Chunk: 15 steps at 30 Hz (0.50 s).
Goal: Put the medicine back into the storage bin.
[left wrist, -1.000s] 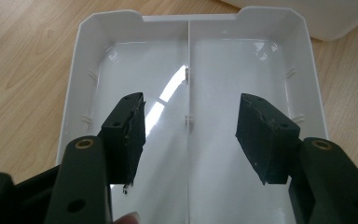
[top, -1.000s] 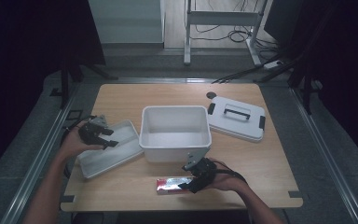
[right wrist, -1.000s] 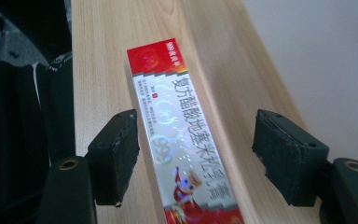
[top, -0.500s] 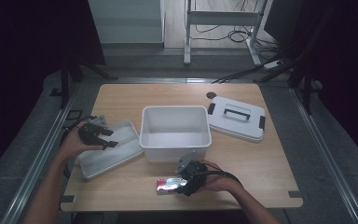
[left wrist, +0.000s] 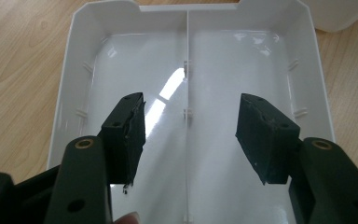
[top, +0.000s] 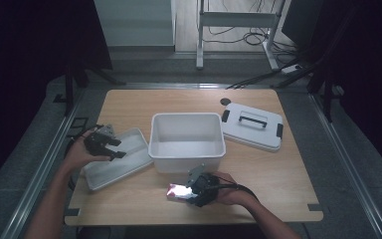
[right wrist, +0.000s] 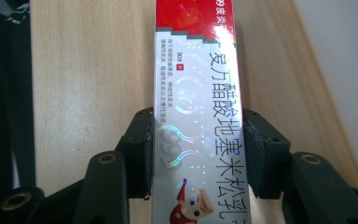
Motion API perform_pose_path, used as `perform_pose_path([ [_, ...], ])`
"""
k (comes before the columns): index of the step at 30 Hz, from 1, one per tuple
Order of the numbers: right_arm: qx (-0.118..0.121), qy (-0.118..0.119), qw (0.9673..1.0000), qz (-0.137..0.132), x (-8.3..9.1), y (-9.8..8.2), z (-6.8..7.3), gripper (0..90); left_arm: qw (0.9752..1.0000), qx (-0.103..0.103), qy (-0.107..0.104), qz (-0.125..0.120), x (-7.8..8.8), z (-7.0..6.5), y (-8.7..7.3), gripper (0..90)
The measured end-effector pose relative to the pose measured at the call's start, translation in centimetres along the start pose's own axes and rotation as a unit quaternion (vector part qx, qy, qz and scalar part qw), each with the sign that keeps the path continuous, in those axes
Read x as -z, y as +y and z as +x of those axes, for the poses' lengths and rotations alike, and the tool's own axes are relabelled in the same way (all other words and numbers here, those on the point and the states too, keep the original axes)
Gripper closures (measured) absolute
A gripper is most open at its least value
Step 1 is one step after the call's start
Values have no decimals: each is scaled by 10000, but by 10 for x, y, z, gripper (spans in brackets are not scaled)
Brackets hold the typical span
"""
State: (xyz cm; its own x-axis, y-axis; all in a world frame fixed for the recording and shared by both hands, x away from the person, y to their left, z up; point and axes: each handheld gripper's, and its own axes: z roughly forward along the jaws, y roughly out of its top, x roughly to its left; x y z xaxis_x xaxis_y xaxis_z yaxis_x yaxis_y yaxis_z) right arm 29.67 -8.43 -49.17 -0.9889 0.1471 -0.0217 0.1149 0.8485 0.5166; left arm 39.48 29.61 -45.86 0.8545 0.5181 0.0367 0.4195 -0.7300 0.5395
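A long silver and red carton [right wrist: 196, 112] with printed characters lies flat on the wooden table near its front edge [top: 178, 191]. My right gripper [right wrist: 196, 149] is shut on the carton, one pad pressed to each long side [top: 199, 190]. Over a shallow white divided tray [left wrist: 186, 56], which sits left of the bin [top: 114, 157], my left gripper [left wrist: 190, 135] hangs open with nothing between its pads [top: 107, 144]. A deep white bin [top: 187, 141] stands at the table's middle, just behind the carton.
The bin's white lid [top: 252, 125] with black handle and clips lies flat at the right rear. A small dark disc [top: 225, 101] sits on the table behind it. Bare wood extends right of my right hand. A black cable [top: 236, 187] trails from the right gripper.
My right gripper has slid left along the front edge onto the carton and closed on it. The left gripper has stayed over the tray.
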Motion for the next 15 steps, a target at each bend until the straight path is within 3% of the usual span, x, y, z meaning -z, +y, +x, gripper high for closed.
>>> perform_pose_path([
  [3,-39,-4,9997,-252,13,1,0,504,10000,43,10,-27,1,0,0,424],
  [5,-18,-4,9996,-279,17,2,0,504,10000,50,12,-29,1,0,0,424],
  [15,359,45,9975,-604,73,25,3,505,10000,40,10,-46,3,0,0,424],
])
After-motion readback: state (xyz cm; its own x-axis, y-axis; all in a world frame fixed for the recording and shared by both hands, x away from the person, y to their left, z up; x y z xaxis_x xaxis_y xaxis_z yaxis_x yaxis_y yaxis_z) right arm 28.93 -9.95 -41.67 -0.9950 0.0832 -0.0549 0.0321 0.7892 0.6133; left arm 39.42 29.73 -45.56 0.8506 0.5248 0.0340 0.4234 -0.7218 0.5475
